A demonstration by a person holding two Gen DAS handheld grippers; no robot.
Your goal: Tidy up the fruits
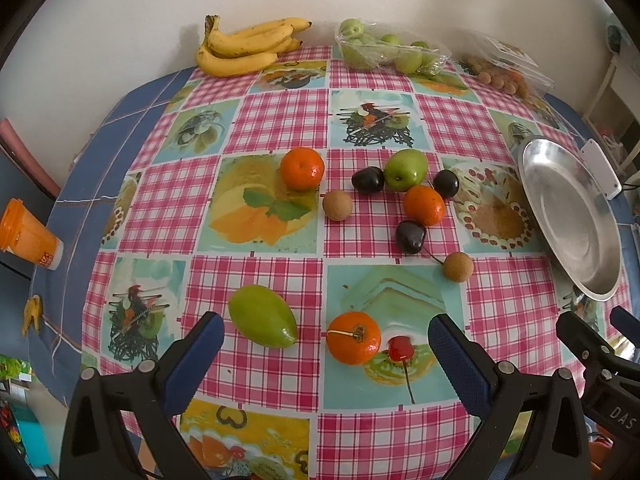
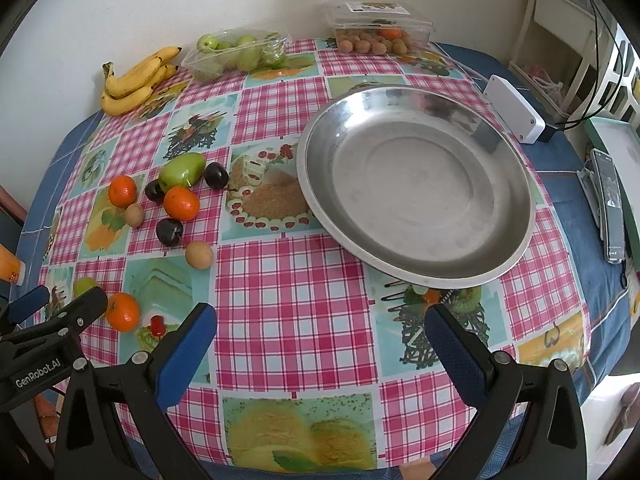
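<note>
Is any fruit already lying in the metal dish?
No, the metal dish shows only its bare shiny bottom, while the loose oranges and other fruit lie on the tablecloth beside it.

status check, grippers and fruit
Left gripper and right gripper open, empty. Loose fruit on cloth, metal plate bare. Nothing blocking.

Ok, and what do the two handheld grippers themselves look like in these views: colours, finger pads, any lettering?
Both are alike: the left gripper and right gripper have matte black plastic finger arms with silver rivet pins, tipped with blue textured pads. From the right wrist view, the left gripper's body carries white "GenRobot.AI" lettering; from the left wrist view, the right one shows white letters "DAS". No hands or sleeves are visible.
</note>
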